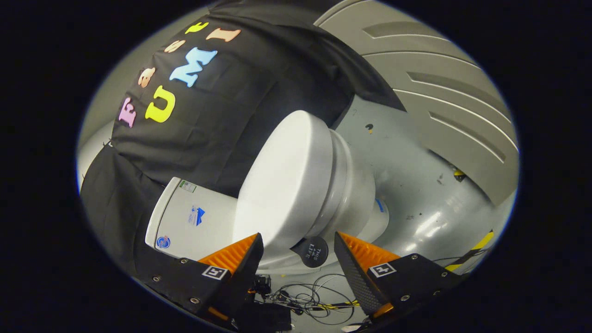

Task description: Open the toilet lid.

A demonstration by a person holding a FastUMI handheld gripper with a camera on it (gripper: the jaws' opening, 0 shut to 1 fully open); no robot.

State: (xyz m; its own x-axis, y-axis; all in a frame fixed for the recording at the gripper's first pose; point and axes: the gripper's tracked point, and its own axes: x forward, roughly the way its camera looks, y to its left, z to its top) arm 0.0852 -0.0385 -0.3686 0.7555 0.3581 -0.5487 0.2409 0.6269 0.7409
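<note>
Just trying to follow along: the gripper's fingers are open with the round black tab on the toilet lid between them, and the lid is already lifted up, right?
Not quite. In the gripper view the toilet lid is still down on the bowl, not lifted. The rest holds: the gripper is open, and the round black tab sits between its fingers.

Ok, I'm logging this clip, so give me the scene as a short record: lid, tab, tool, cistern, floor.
lid: white, shut on the bowl, just ahead of the tool
tab: dark round tag at the lid's edge, between the fingertips, untouched
tool: fingers open, one on each side of the tab, gripping nothing
cistern: white, beside the lid, against the black cloth
floor: grey and glossy, with loose cables near the tool
task state: lid not yet lifted
</note>
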